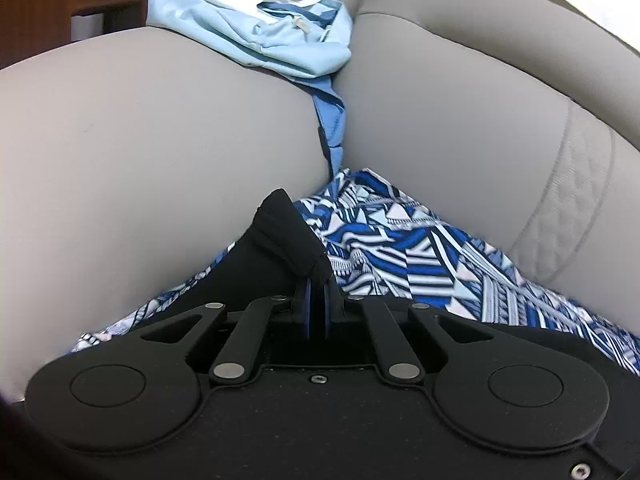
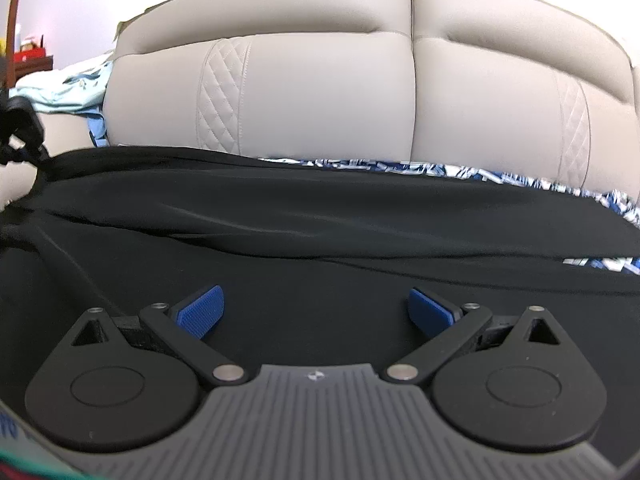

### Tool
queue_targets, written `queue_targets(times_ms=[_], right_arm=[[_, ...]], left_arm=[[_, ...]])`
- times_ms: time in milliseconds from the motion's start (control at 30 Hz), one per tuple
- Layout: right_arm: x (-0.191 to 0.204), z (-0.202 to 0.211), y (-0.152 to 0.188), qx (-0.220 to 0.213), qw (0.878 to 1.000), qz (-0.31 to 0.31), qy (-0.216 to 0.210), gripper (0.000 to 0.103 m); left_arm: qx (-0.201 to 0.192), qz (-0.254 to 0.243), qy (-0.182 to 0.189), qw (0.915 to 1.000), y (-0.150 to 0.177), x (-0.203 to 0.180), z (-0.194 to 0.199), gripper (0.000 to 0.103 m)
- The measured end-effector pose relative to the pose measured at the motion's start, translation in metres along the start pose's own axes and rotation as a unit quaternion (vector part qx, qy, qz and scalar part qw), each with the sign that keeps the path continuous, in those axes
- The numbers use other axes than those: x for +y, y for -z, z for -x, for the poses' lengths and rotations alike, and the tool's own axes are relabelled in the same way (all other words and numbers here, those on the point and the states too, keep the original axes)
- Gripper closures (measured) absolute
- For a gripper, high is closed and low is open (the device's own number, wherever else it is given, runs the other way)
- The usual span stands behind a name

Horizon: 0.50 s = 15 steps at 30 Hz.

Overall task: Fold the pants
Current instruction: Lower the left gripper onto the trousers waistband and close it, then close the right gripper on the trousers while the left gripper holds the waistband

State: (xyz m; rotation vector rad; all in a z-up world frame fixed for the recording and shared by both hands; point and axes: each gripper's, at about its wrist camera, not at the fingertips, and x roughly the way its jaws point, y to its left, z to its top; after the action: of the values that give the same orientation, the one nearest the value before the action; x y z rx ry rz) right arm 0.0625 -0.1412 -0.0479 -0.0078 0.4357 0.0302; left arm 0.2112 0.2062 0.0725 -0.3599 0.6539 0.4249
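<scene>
Pants (image 2: pixel 320 216), black, spread over patterned cloth (image 1: pixel 400 240) on sofa (image 2: pixel 304 92). Left gripper (image 1: pixel 316 280) pinching a pants fold at twelve o'clock. Right gripper (image 2: pixel 316 312) spread wide above pants.

The right claw (image 2: pixel 316 312) hangs just above the black pants (image 2: pixel 320 216), its blue pads (image 2: pixel 202 312) spread wide with nothing between them. The pants lie in long soft folds across a blue-and-white patterned cloth (image 2: pixel 440 170), which shows only along their far edge. Behind rises the beige sofa backrest (image 2: pixel 312 88) with quilted strips. At far left, the other claw (image 2: pixel 20 128) seems to be gripping the pants' end, near pale blue garments (image 2: pixel 68 88)
</scene>
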Motion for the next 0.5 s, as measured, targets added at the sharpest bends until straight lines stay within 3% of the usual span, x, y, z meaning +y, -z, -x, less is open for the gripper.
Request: queue_targets(times_ms=[133,233,333,500], right_arm=[[0.009,0.003,-0.003,-0.009,1.000,0.004,0.016,0.000],[0.011,0.015,-0.010,-0.016,1.000,-0.023,-0.011,0.000],[0.016,0.021,-0.022,-0.002,0.991,-0.101,-0.092,0.003],[0.059,0.008,-0.041,0.044,0.949,-0.208,-0.234,0.015]], left_arm=[[-0.008,0.029,0.028,0.9992,0.009,0.017,0.032,0.097],[-0.033,0.037,0.050,0.9975,0.028,0.039,0.063,0.098],[-0.045,0.057,0.070,0.9949,0.046,0.061,0.085,0.098],[-0.047,0.071,0.095,0.9918,0.072,0.095,0.111,0.098]])
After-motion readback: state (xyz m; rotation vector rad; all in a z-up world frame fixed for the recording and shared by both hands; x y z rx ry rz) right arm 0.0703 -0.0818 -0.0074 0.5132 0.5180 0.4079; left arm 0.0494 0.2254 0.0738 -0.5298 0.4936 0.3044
